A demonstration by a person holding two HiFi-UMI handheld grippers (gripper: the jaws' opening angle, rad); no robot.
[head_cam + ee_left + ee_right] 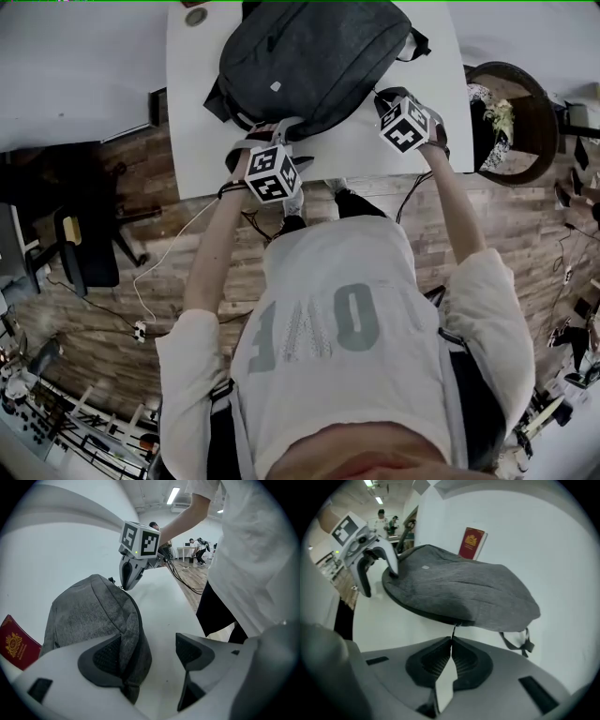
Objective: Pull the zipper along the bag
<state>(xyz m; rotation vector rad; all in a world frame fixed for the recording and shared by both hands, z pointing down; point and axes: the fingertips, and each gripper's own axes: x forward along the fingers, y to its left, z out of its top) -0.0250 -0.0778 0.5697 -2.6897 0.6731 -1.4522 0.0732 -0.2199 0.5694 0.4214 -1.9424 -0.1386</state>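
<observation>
A grey backpack (309,56) lies on the white table (197,141). My right gripper (451,641) is shut on the thin black zipper pull (453,631) at the bag's near edge; in the head view it (389,98) sits at the bag's near right corner. My left gripper (150,651) is open. The bag's end (93,616) rests against its left pad (108,656), and the right pad stands apart over bare table. In the right gripper view the left gripper (379,576) straddles the bag's far rim (459,588).
A red booklet (472,543) stands behind the bag (14,644). A round dark stand with a plant (511,117) is right of the table, and an office chair (84,244) stands on the wooden floor at left. Cables trail under the table's near edge.
</observation>
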